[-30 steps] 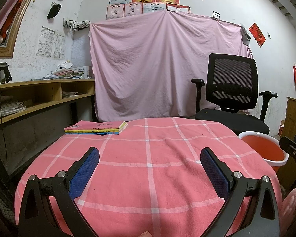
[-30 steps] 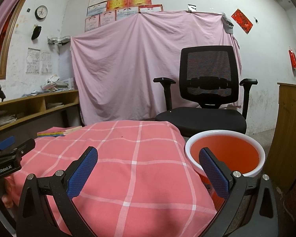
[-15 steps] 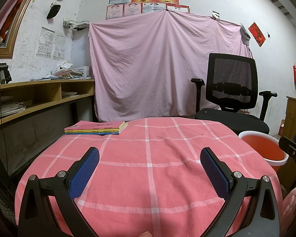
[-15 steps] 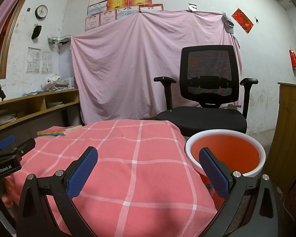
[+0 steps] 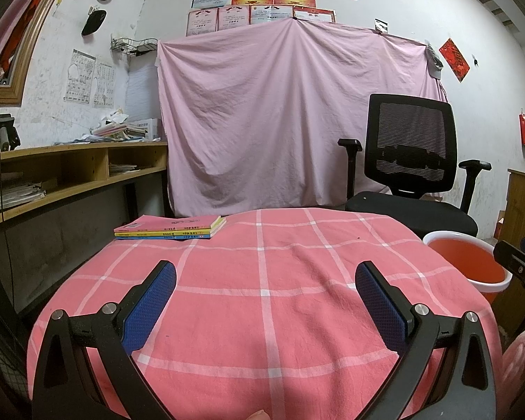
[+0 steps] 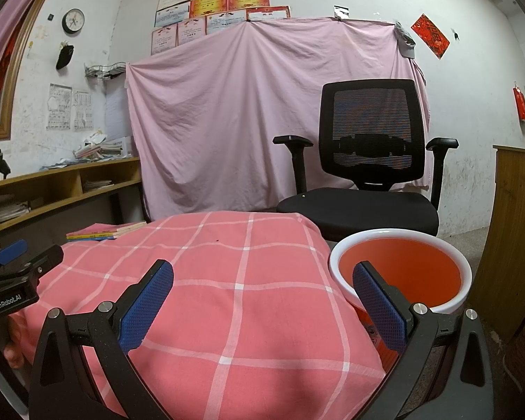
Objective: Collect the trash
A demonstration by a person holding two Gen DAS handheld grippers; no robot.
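both sets of fingers spread wide, holding nothing: left gripper (image 5: pixel 264 292), right gripper (image 6: pixel 262 292). no trash visible on the worktop (image 5: pixel 262 297); only books (image 5: pixel 171 227) beyond the left fingers. bucket (image 6: pixel 400 273) behind the right finger, contents hidden. fits pre-start or all cleared.

**Around the room**

We see a stack of books (image 5: pixel 171 228) at the far left corner of the pink checked tablecloth (image 5: pixel 262 297), a black office chair (image 5: pixel 409 175) beyond its far right edge, and a pink sheet (image 5: pixel 262 119) hung behind.
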